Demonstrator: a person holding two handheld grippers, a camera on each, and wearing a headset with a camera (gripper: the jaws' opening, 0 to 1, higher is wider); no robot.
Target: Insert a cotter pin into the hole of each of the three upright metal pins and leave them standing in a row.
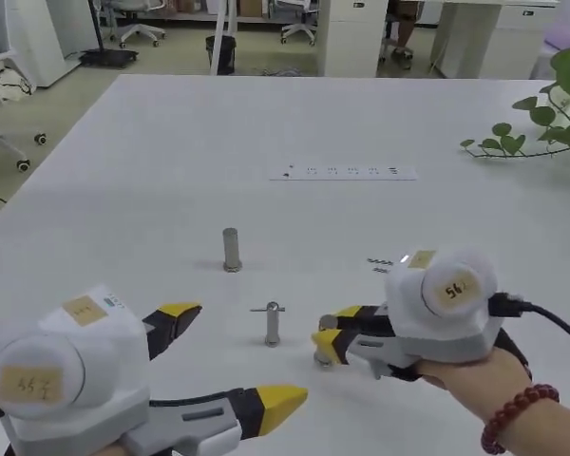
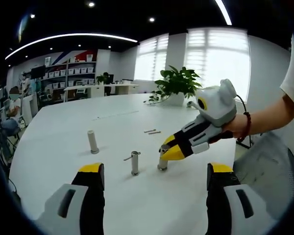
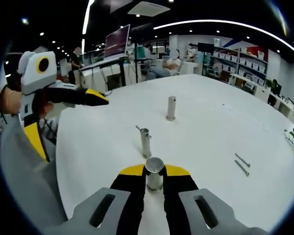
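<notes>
Two grippers, three upright metal pins, white table [image 1: 171, 142].
The left gripper [image 1: 233, 353] hangs wide open, empty. The far pin [image 1: 232, 250] stands bare; the middle pin [image 1: 273, 325] carries a cotter pin [image 1: 267, 309]; the right gripper [image 1: 328, 334] clamps the near pin [image 1: 323, 350]. Spare cotter pins [image 1: 380, 263] lie rightward. Dragging the clamped pin could topple its close neighbour.
</notes>
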